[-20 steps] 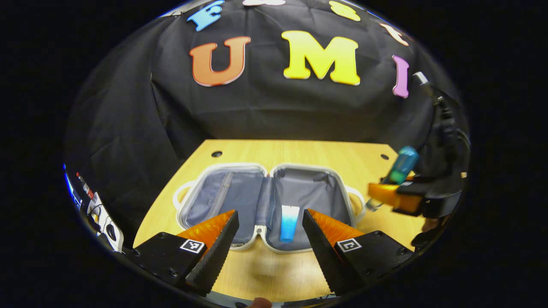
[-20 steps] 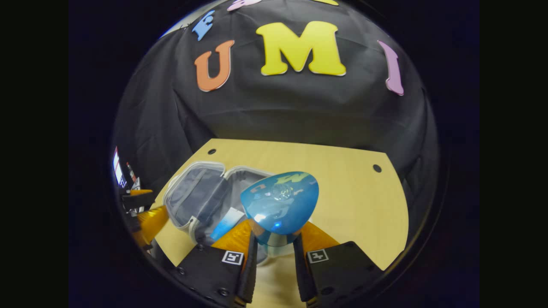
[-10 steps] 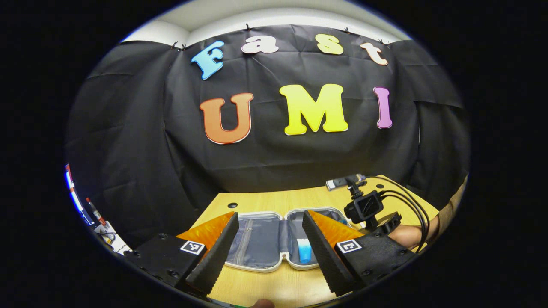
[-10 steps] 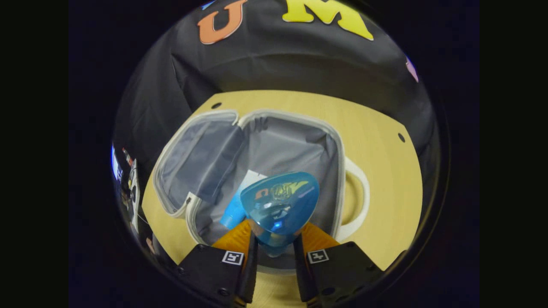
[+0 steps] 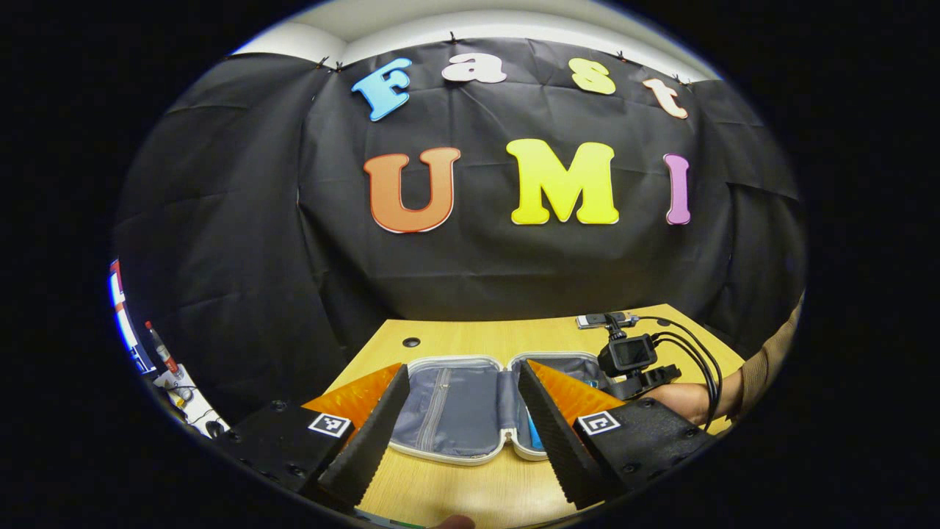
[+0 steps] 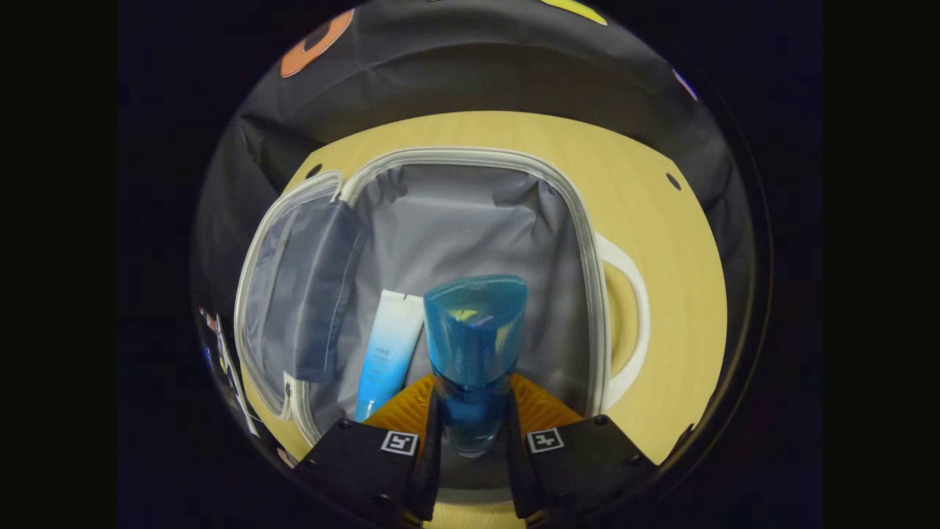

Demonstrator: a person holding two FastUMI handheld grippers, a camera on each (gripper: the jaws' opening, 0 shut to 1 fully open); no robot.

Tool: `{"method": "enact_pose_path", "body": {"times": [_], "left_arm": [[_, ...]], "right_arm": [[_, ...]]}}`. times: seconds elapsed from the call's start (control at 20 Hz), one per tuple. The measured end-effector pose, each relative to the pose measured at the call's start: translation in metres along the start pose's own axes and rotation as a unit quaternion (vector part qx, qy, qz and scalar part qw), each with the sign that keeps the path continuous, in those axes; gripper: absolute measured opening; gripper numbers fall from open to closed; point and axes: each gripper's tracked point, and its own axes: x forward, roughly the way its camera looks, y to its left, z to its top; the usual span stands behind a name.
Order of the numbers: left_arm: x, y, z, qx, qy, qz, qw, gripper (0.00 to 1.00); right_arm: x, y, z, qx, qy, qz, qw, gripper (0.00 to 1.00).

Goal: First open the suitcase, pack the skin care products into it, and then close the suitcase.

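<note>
My left gripper (image 5: 459, 426) hangs wide open, ridged orange fingers apart, over the unzipped grey fabric suitcase (image 5: 448, 408) on the wood table (image 5: 470, 488). My right gripper (image 6: 470, 433) pinches a glossy blue bottle (image 6: 474, 330) beside the soft white-blue tube (image 6: 385, 353) inside.

A light wooden table (image 5: 470, 334) is observed, with round holes drilled near its far corners (image 5: 411, 342) (image 6: 673, 181). Black cloth (image 5: 220, 242) is hung as the wall behind it, clipped along a pale ceiling edge (image 5: 470, 22). Cluttered small items (image 5: 172, 371), too blurred to be identified, are noted at far left.
</note>
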Motion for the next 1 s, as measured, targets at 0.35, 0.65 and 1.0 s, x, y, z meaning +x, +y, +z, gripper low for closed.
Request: {"method": "enact_pose_path", "body": {"times": [0.35, 0.65, 1.0], "left_arm": [[0.014, 0.027, -0.022, -0.034, 0.028, 0.018, 0.999, 0.96], [0.023, 0.043, -0.037, -0.049, 0.046, 0.033, 0.997, 0.96], [0.042, 0.076, -0.059, -0.058, 0.071, 0.046, 0.995, 0.96]], "right_arm": [[0.013, 0.001, 0.005, -0.007, 0.018, -0.029, 0.999, 0.37], [0.013, 0.001, 0.006, 0.006, 0.026, -0.024, 0.999, 0.41], [-0.042, 0.009, 0.019, -0.057, -0.048, 0.012, 0.997, 0.79]]}}
